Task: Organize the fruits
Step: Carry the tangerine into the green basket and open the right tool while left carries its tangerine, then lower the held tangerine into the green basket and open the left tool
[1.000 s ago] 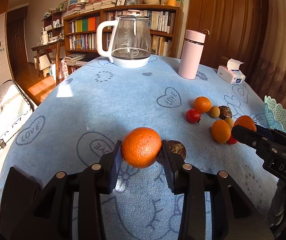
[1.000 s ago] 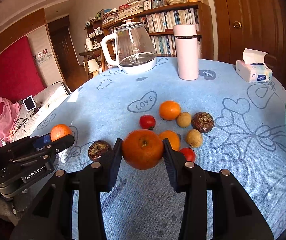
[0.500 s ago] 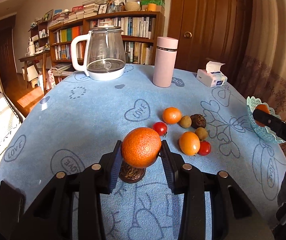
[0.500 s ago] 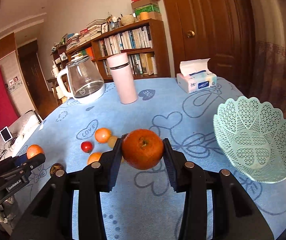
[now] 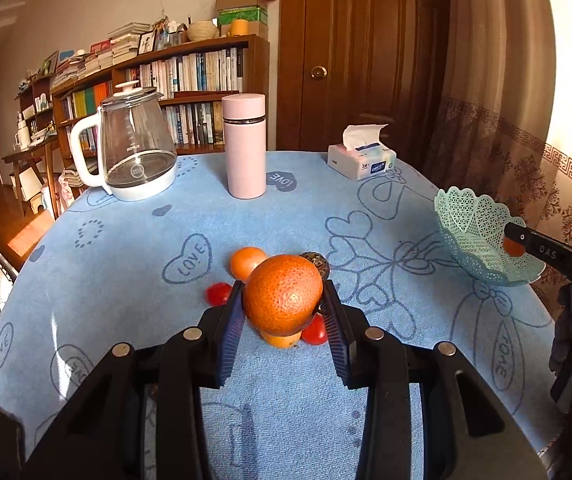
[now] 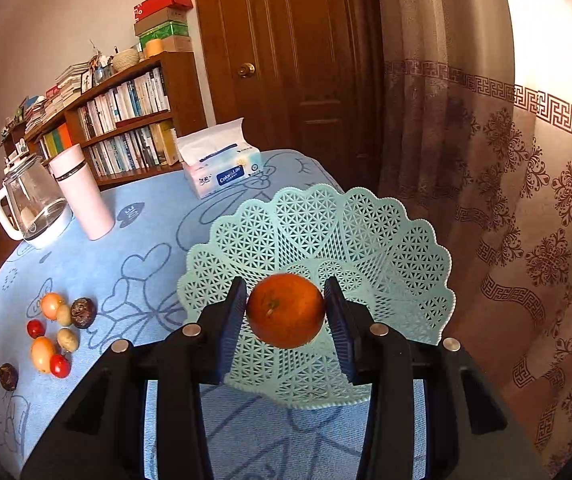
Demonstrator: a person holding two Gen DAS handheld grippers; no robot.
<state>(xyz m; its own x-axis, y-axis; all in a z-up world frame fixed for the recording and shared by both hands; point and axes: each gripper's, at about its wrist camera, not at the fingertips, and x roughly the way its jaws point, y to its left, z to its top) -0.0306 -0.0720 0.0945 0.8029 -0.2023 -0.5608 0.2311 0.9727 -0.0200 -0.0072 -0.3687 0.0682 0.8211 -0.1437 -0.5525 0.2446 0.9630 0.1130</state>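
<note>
Left gripper [image 5: 283, 308] was clamped on an orange [image 5: 282, 294] above the loose fruit on the table [image 5: 125, 264]. Right gripper [image 6: 285, 312] pinched a second orange [image 6: 285, 310] over the lattice basket [image 6: 366, 240].

Perforated plastic basket [image 6: 386, 248], dimpled orange [image 6: 286, 310], fuzzy tablecloth [image 5: 269, 224].

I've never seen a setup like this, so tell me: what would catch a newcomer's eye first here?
Two big oranges, each pinched between black gripper fingers: the right gripper holds its orange over a mint lattice basket, the left gripper holds another orange above small loose fruits on the blue heart-print tablecloth.
</note>
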